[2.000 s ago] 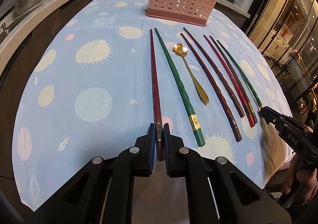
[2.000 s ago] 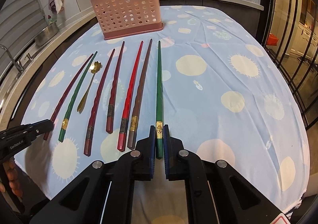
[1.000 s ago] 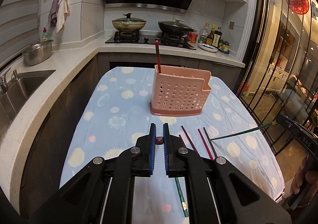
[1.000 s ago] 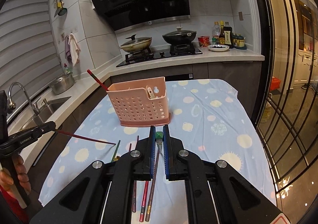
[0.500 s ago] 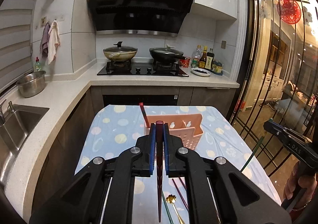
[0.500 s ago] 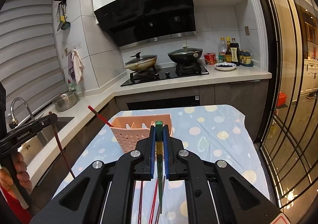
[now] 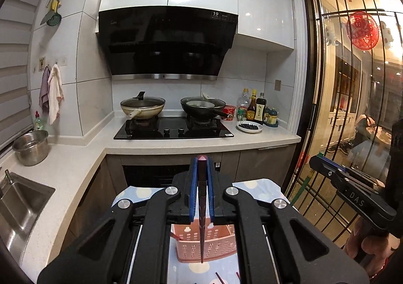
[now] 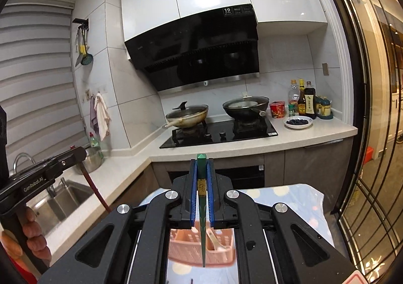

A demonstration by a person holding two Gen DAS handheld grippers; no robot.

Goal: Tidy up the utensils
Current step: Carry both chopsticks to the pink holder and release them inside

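Chopsticks | red one (image 7: 201, 198) pinched in left hand-held gripper (image 7: 201, 165) | green one (image 8: 202, 198) pinched in right hand-held gripper (image 8: 201, 163)

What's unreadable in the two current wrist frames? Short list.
- Pink utensil basket: in both wrist views the tool arms cover its sides, so its compartments cannot be told apart.
- Chopsticks left on the table: left wrist view, only two tips show at the bottom edge; count unknown.
- Dark red chopstick tip versus basket rim: depth unclear.
- Green chopstick: gold band characters too small.
- Bottle labels: too small.
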